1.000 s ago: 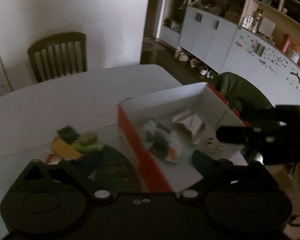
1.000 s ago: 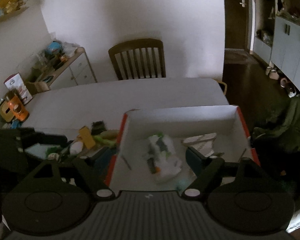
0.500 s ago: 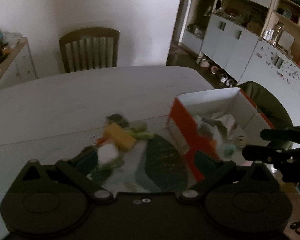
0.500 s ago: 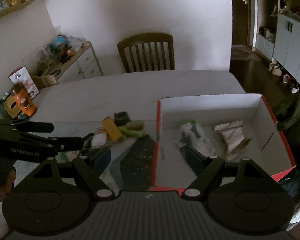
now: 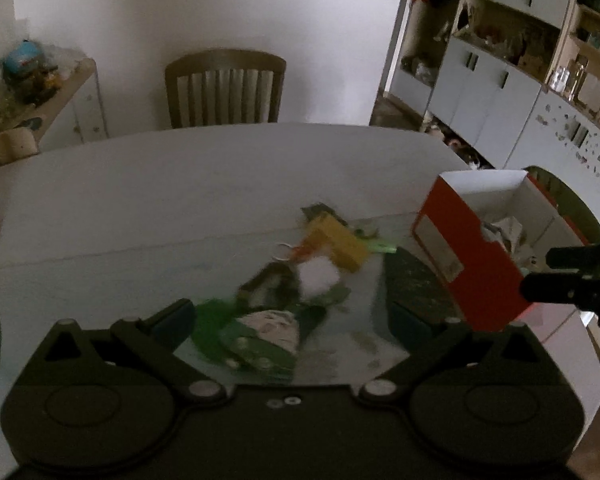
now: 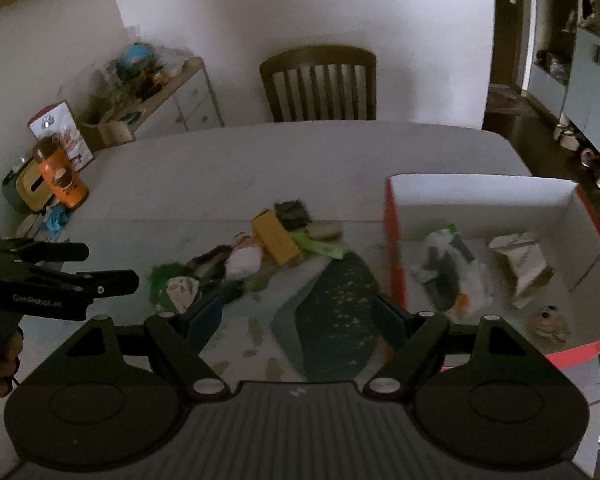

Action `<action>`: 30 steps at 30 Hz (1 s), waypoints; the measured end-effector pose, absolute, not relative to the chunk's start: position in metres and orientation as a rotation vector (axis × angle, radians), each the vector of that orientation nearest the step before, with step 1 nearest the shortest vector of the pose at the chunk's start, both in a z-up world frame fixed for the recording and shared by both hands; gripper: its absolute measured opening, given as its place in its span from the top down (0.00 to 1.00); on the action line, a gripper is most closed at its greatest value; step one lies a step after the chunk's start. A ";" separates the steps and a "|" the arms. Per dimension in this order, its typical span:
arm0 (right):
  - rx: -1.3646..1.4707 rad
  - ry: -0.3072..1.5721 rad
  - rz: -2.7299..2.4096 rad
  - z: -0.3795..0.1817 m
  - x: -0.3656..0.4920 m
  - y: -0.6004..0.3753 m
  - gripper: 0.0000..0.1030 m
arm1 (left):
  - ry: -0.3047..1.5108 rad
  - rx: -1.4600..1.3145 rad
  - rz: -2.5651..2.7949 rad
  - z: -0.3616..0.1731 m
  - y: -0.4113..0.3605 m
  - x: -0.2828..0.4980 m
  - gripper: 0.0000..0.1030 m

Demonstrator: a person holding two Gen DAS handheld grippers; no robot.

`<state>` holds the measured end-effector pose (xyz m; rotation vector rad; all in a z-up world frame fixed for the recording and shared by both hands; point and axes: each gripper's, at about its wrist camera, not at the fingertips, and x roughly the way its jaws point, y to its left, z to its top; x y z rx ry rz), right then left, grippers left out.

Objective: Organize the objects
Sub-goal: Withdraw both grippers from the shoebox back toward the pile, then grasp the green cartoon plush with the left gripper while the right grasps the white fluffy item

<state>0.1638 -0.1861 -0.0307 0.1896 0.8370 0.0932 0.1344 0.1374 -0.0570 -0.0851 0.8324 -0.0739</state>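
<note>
Your left gripper [image 5: 288,322] and right gripper [image 6: 298,316] both have jaws spread, empty. Toy pile [image 6: 260,256] sits left of the red box [image 6: 392,248] on the pale surface [image 6: 300,160]; wooden chair [image 6: 319,84] behind.

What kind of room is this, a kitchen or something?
Probably a home dining room: a big white table with a wooden chair pushed up to it, and cupboards with cluttered shelves along the wall.
</note>
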 end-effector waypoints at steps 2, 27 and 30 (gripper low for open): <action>0.184 0.848 0.100 -0.035 0.169 -0.177 0.20 | 0.833 -0.101 -0.077 -0.061 0.147 0.133 0.01; 0.215 0.942 0.045 -0.113 0.274 -0.122 0.20 | 0.911 -0.057 -0.141 -0.148 0.155 0.173 0.08; 0.206 0.974 0.041 -0.124 0.289 -0.116 0.20 | 0.916 -0.058 -0.134 -0.155 0.155 0.174 0.10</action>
